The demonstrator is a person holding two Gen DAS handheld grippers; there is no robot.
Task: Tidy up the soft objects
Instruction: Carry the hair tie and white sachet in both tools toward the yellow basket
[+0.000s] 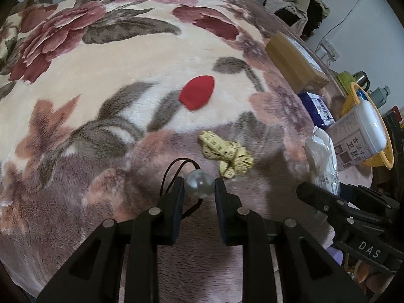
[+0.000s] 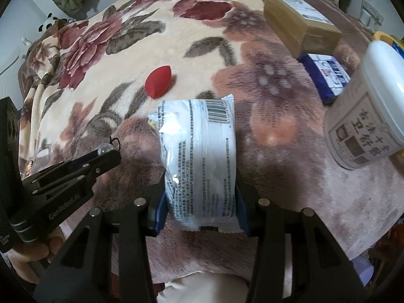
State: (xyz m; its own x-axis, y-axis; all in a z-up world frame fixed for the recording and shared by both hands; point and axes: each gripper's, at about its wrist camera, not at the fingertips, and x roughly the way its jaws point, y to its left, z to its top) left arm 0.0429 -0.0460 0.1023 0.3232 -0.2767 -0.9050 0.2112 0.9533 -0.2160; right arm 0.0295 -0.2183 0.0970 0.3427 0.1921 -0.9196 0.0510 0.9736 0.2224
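My left gripper (image 1: 199, 184) is shut on a pearl bead hair tie (image 1: 199, 183), whose black elastic loop (image 1: 174, 169) hangs off to the left, above the floral blanket (image 1: 101, 75). My right gripper (image 2: 199, 181) is shut on a white plastic packet (image 2: 199, 151) with a barcode, lifted over the blanket. A red egg-shaped sponge (image 1: 197, 95) lies in the middle of the blanket, also in the right wrist view as the sponge (image 2: 158, 82). A bundled yellow tape measure (image 1: 226, 154) lies just ahead and right of the left gripper. The left gripper (image 2: 106, 151) shows at the left of the right wrist view.
A cardboard box (image 1: 295, 60), a blue packet (image 1: 317, 108) and a white lidded tub (image 1: 358, 136) in a yellow basket (image 1: 388, 149) sit along the right edge. Clothes pile (image 1: 298, 2) at the back right. A hand (image 2: 32, 250) grips the left tool.
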